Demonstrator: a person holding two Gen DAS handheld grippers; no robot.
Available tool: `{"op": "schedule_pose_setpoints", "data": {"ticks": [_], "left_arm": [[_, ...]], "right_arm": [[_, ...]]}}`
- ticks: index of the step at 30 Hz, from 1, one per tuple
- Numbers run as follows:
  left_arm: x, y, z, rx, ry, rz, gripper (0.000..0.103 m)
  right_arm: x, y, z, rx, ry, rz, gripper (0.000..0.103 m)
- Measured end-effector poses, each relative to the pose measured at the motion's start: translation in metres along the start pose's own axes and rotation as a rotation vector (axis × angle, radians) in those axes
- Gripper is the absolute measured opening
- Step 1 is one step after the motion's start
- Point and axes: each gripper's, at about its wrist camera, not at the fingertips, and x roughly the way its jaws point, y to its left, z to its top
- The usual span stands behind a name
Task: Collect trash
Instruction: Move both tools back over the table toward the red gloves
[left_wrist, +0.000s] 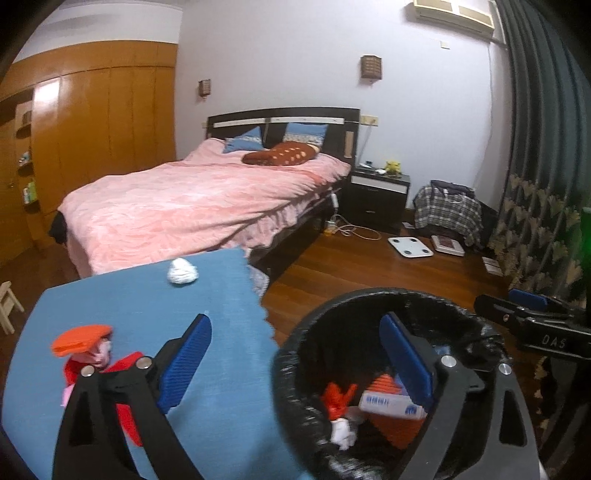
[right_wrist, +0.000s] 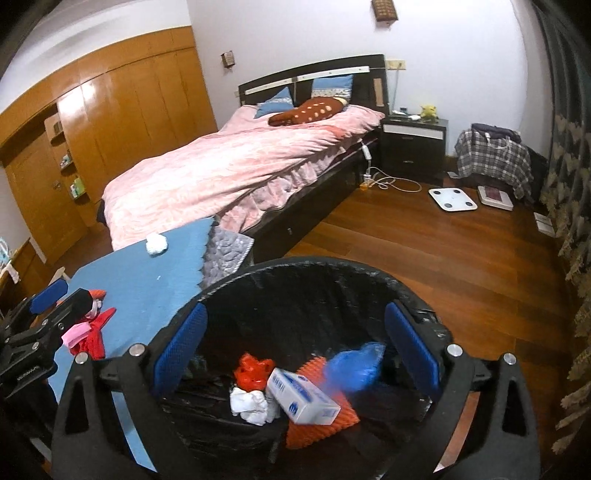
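The right gripper (right_wrist: 295, 354) is hanging spread and empty over the lined trash bin (right_wrist: 306, 264), where a blurred blue wrapper (right_wrist: 354, 365) is dropping. The left gripper (left_wrist: 295, 365), also released, is straddling the blue-covered table's (left_wrist: 218, 295) near edge. A crumpled tissue (left_wrist: 181, 271) is waiting at the far edge.

Both grippers — left gripper (left_wrist: 295, 369), right gripper (right_wrist: 301, 354) — fingers spread wide.

A trash bin (right_wrist: 295, 280) is set just beside the right edge of a cloth-covered table (right_wrist: 147, 280) — the bed (right_wrist: 229, 166) lies behind both. A box (right_wrist: 301, 397), wrappers (right_wrist: 253, 373) and crumpled tissue (right_wrist: 251, 402) are held inside the bin. On the table, a paper wad (right_wrist: 156, 243) is placed near the far edge; a heap of scraps (right_wrist: 90, 332) (partly hidden) lies at the left edge.
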Motion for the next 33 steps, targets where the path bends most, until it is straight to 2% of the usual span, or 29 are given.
{"op": "schedule_pose_setpoints", "data": {"ticks": [13, 25, 33], "left_arm": [[-0.019, 0.067, -0.014, -0.05, -0.015, 0.141, 0.091], [-0.038, 0.154, -0.047, -0.133, 0.016, 0.306, 0.091], [-0.036, 0.192, -0.074, -0.189, 0.071, 0.346, 0.08]], "right_arm": [[0.027, 0.078, 0.008, -0.095, 0.018, 0.1, 0.094], [0.066, 0.168, -0.004, -0.187, 0.065, 0.213, 0.094], [0.089, 0.211, -0.021, -0.243, 0.096, 0.251, 0.094]]}}
